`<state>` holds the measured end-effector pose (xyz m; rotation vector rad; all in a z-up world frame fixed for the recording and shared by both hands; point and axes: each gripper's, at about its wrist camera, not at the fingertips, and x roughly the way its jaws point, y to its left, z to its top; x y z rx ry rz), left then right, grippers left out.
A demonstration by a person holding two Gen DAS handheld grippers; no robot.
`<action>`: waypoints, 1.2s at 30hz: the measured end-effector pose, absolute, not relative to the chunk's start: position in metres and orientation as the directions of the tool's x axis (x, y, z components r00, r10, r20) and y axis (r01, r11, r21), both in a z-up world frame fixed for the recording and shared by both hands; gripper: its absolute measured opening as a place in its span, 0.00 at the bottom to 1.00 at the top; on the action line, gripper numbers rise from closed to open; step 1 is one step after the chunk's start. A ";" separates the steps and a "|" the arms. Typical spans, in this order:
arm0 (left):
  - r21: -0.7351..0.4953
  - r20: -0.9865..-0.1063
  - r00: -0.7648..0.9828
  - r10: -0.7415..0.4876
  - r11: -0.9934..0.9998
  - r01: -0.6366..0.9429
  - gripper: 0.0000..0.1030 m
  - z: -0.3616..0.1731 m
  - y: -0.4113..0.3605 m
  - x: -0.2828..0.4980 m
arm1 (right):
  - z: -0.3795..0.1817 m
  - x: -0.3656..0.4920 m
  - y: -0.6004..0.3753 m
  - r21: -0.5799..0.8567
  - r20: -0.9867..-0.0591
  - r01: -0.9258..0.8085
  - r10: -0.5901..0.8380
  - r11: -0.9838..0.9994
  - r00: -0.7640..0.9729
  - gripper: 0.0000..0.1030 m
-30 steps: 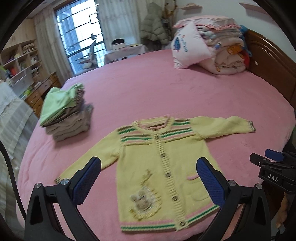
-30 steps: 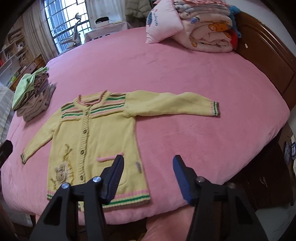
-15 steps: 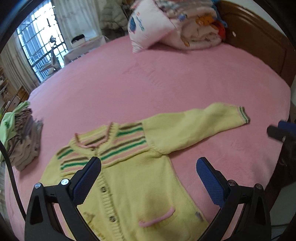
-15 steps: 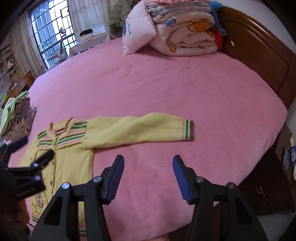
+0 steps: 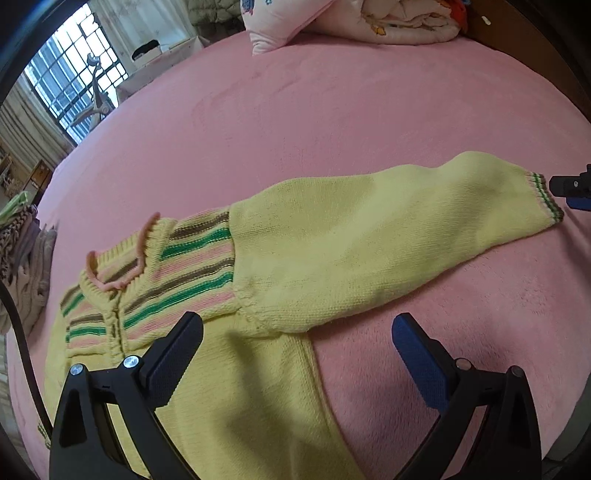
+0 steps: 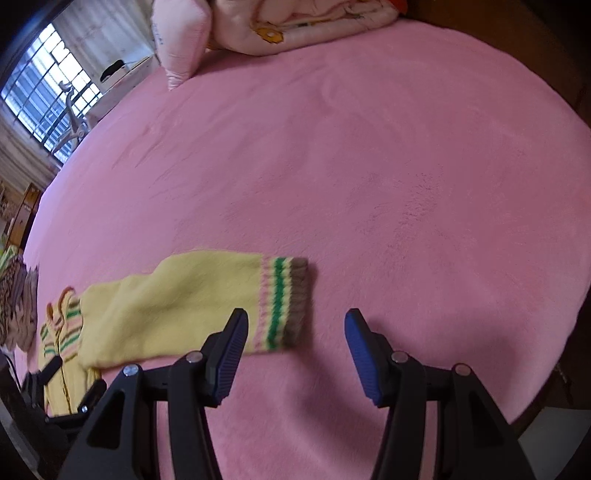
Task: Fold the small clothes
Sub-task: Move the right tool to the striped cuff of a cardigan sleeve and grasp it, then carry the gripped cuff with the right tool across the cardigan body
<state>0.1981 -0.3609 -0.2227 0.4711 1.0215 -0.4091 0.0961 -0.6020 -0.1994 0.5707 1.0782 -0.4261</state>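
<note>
A small yellow knit cardigan (image 5: 229, 376) with pink, green and brown stripes lies flat on the pink bed (image 5: 332, 103). Its right sleeve (image 5: 369, 243) stretches out to the right. My left gripper (image 5: 295, 343) is open and empty, low over the armpit where sleeve meets body. My right gripper (image 6: 295, 332) is open and empty, just in front of the striped sleeve cuff (image 6: 284, 299); its left finger (image 6: 231, 347) overlaps the sleeve edge. The right gripper's tip also shows in the left wrist view (image 5: 570, 188) beside the cuff.
A stack of folded clothes (image 5: 22, 258) sits at the bed's left edge. A pink pillow and rolled quilts (image 6: 280, 26) lie at the head of the bed. A dark wooden bed frame (image 5: 535, 48) runs along the right. A window (image 5: 74, 85) and furniture stand beyond.
Both grippers have moved right and lower toward the right sleeve. The left one went from the cardigan's front to the armpit; the right one closed in on the cuff. Both stay open.
</note>
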 end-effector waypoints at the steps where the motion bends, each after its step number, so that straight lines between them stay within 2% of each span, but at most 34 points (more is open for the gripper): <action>1: 0.173 -0.882 0.459 -0.105 0.834 0.524 0.99 -0.225 -0.363 0.201 | -0.204 0.101 -0.605 0.233 -0.908 0.584 -0.040 0.778 0.417 0.53; 4: 0.146 -0.891 0.441 -0.107 0.852 0.503 0.93 -0.230 -0.366 0.207 | -0.216 0.112 -0.607 0.194 -0.921 0.578 -0.056 0.793 0.386 0.53; 7: 0.114 -0.903 0.415 -0.113 0.868 0.484 0.82 -0.236 -0.370 0.213 | -0.226 0.119 -0.607 0.184 -0.924 0.577 -0.059 0.796 0.377 0.53; 8: 0.108 -0.903 0.415 -0.114 0.873 0.475 0.76 -0.237 -0.370 0.215 | -0.227 0.120 -0.607 0.195 -0.921 0.574 -0.052 0.795 0.386 0.51; 10: 0.087 -0.903 0.411 -0.126 0.883 0.462 0.67 -0.237 -0.373 0.217 | -0.228 0.122 -0.603 0.228 -0.916 0.556 -0.018 0.800 0.401 0.37; 11: 0.077 -0.902 0.411 -0.131 0.888 0.453 0.58 -0.236 -0.373 0.217 | -0.228 0.123 -0.600 0.247 -0.913 0.547 0.003 0.800 0.408 0.23; 12: 0.057 -0.902 0.405 -0.147 0.890 0.451 0.45 -0.234 -0.374 0.217 | -0.228 0.124 -0.596 0.257 -0.912 0.540 0.016 0.801 0.411 0.19; 14: 0.014 -0.906 0.381 -0.182 0.888 0.459 0.35 -0.228 -0.375 0.216 | -0.225 0.125 -0.591 0.228 -0.912 0.529 -0.011 0.817 0.411 0.15; 17: 0.023 -0.907 0.384 -0.171 0.893 0.450 0.37 -0.223 -0.377 0.214 | -0.213 0.123 -0.582 0.202 -0.906 0.516 -0.042 0.832 0.422 0.12; 19: 0.005 -0.918 0.358 -0.171 0.897 0.443 0.53 -0.221 -0.372 0.215 | -0.200 0.119 -0.577 0.189 -0.894 0.511 -0.067 0.839 0.442 0.12; 20: -0.013 -0.922 0.342 -0.184 0.896 0.445 0.67 -0.218 -0.369 0.216 | -0.194 0.119 -0.574 0.184 -0.889 0.508 -0.077 0.841 0.451 0.11; 21: -0.025 -0.920 0.340 -0.193 0.896 0.443 0.76 -0.214 -0.367 0.214 | -0.184 0.118 -0.570 0.179 -0.881 0.504 -0.091 0.845 0.465 0.11; 28: -0.010 -0.872 0.439 -0.216 0.905 0.425 0.77 -0.156 -0.328 0.197 | -0.122 0.115 -0.539 0.221 -0.809 0.421 -0.075 0.880 0.582 0.11; 36: -0.002 -0.823 0.545 -0.160 0.960 0.280 0.77 -0.094 -0.236 0.195 | -0.050 0.128 -0.421 0.278 -0.708 0.137 0.106 0.951 0.698 0.11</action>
